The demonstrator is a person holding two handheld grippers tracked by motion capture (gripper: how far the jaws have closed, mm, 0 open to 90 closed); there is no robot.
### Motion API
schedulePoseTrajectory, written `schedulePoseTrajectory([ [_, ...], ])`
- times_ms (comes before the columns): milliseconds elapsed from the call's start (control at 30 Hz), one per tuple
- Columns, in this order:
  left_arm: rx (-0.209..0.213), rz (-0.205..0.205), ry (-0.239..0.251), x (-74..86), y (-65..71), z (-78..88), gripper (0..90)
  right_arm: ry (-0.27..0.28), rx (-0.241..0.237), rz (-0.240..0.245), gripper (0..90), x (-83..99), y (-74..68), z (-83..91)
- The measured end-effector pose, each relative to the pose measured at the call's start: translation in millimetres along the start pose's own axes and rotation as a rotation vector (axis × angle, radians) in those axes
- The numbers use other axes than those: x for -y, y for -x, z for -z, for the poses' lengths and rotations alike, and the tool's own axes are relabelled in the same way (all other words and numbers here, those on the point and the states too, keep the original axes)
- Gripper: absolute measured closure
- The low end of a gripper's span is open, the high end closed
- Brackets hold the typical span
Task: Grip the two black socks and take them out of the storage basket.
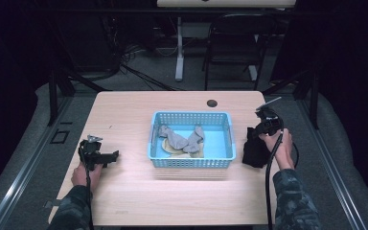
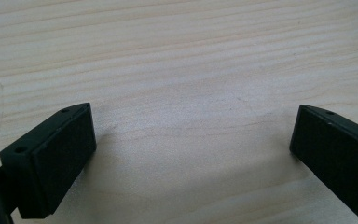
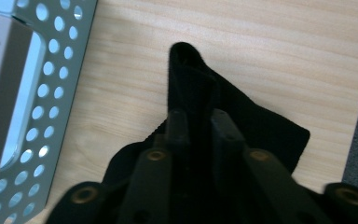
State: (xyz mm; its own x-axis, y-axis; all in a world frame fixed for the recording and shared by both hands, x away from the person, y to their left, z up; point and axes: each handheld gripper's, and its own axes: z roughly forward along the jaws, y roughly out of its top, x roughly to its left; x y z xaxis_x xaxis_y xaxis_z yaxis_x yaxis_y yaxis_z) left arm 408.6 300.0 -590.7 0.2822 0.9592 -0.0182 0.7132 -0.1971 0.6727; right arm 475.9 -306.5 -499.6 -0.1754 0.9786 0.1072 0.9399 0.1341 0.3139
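Forearms in patterned sleeves enter from the near edge of the pale wooden worktop [image 1: 124, 201]. At near left, the left gripper [image 1: 112, 156] rests low over bare wood, its jaws spread wide with nothing between them. At near right, the right gripper [image 3: 198, 123] pinches a black cloth [image 3: 261, 130], jaws closed on a raised fold, the rest heaped on the worktop just beside a blue perforated basket [image 1: 190, 162]. Inside the basket lie grey socks [image 1: 175, 138] over something tan. Farther back, a dark round hole [image 1: 212, 103] marks the worktop.
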Motion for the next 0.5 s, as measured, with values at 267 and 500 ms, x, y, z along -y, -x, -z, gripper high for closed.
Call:
schedulePoseTrajectory([
  [267, 0.0, 0.001, 0.0, 0.0, 0.1, 0.0, 0.3, 0.041, -0.025, 0.022, 51.9, 9.8, 2.0, 14.7],
  [500, 0.0, 0.001, 0.0, 0.0, 0.1, 0.0, 0.3, 0.107, -0.042, 0.052, 28.2, 34.0, 2.9, 32.9],
])
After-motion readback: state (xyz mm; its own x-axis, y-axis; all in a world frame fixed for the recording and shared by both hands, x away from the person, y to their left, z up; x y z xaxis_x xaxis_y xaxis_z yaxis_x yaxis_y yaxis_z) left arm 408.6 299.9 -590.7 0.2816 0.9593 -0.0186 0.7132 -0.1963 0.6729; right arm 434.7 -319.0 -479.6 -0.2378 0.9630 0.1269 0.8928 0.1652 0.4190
